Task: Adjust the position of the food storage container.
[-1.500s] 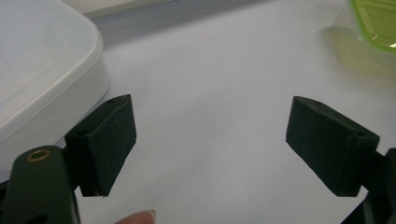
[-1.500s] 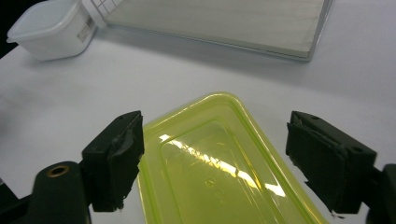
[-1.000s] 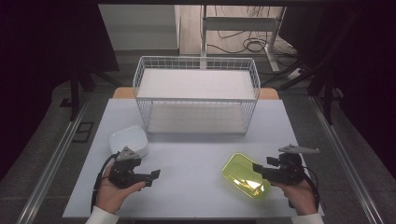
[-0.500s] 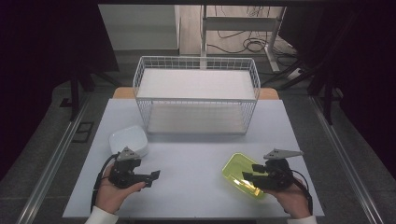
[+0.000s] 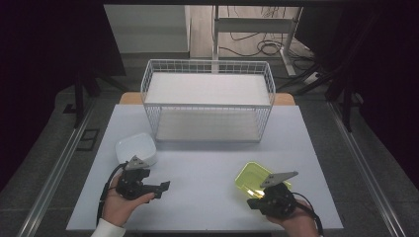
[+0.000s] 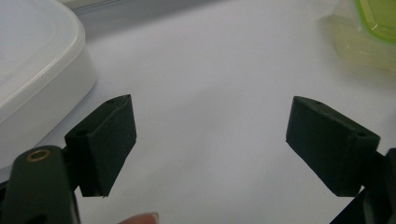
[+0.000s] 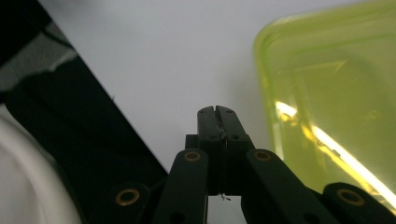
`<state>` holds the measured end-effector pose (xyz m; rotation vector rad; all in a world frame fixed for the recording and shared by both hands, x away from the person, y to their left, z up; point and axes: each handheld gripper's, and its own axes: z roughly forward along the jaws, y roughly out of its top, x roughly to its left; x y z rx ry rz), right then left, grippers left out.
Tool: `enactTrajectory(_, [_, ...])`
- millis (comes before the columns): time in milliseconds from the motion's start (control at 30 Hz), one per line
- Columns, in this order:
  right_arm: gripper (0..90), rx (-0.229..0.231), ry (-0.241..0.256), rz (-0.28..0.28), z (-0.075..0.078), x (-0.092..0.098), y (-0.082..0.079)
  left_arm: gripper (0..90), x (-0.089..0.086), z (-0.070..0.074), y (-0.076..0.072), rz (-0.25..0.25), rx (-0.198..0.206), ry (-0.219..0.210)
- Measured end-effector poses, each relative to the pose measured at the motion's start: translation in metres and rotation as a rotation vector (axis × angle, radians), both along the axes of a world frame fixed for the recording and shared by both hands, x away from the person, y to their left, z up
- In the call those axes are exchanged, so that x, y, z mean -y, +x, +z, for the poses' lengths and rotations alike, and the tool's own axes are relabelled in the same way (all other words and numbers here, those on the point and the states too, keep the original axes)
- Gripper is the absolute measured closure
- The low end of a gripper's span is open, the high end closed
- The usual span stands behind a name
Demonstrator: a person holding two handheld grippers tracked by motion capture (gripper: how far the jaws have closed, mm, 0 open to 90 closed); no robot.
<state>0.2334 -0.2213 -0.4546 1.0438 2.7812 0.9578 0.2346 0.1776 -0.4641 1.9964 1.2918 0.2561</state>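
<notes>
On the surface (image 5: 207,173), a wire basket (image 5: 207,101) stands empty at the back, so little looks done. The white box (image 5: 137,149) sits near the left hand-held gripper (image 5: 160,187), whose jaws gape with nothing between. The yellow tub (image 5: 254,177) lies just beside the right hand-held gripper (image 7: 217,112), pinched closed on nothing. Both remain to be grasped.

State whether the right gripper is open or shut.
Shut: in the right gripper view, the right gripper has its jaws pressed together, holding nothing, beside the yellow-green container.
</notes>
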Motion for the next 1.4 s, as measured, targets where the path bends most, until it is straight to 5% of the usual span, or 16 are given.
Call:
enactTrajectory(133, [89.0, -0.018, -0.073, 0.012, -0.011, -0.005, -0.007, 16.2, -0.001, 0.001, 0.000, 0.003, 0.001, -0.004])
enactTrajectory(767, [89.0, -0.033, -0.188, -0.055, -0.020, 0.013, -0.003, 16.0, 0.005, -0.003, 0.001, -0.014, -0.006, 0.013])
enactTrajectory(1400, [89.1, -0.005, -0.227, -0.179, -0.023, 0.041, 0.015, 15.1, 0.011, -0.008, 0.003, -0.035, -0.020, 0.031])
